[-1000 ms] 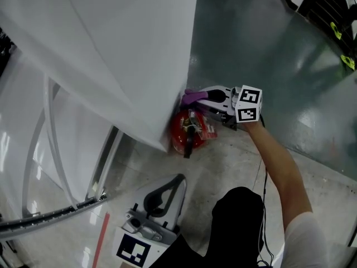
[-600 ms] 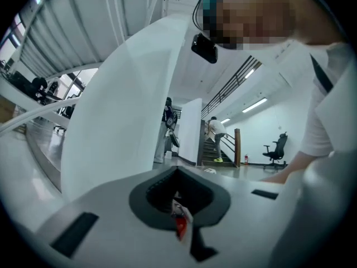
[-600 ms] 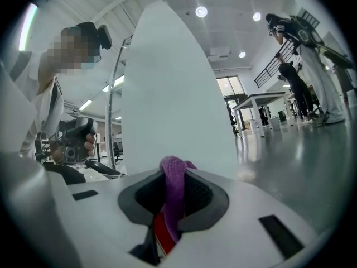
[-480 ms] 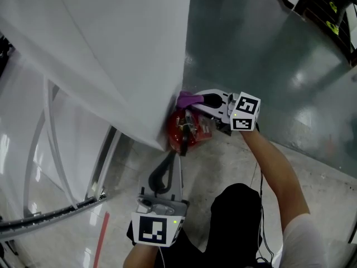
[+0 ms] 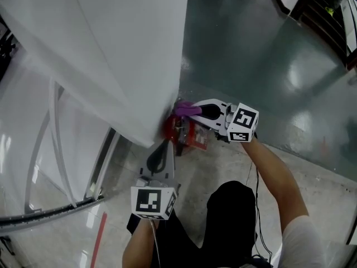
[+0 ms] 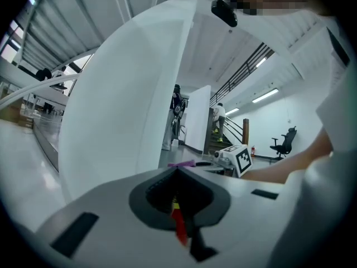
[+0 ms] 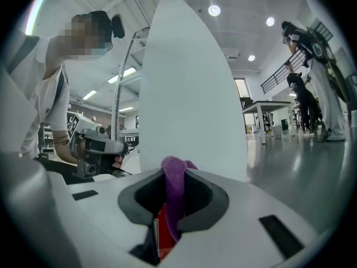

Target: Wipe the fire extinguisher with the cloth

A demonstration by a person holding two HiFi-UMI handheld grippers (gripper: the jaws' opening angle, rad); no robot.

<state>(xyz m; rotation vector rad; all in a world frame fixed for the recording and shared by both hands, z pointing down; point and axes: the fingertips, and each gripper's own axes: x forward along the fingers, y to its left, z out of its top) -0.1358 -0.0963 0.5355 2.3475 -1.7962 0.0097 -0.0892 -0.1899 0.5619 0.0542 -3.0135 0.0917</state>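
Head view: fire extinguisher (image 5: 188, 137) stands on the floor (image 5: 223, 166) tight against a white panel (image 5: 128, 54), so the right tool (image 5: 195, 108), clamped on the purple cloth (image 5: 183, 108), meets its top, while the left tool (image 5: 165, 145), jaws together and empty, waits just beside it, probably to steady it.

Jaws of the right gripper (image 7: 174, 176) clamped on a purple cloth (image 7: 173, 197), red fire extinguisher (image 7: 163, 234) showed through the gap beneath, white panel (image 7: 189, 94) rose just ahead, left gripper (image 7: 98, 152) hung at left, glossy floor (image 7: 304, 172) stretched right.
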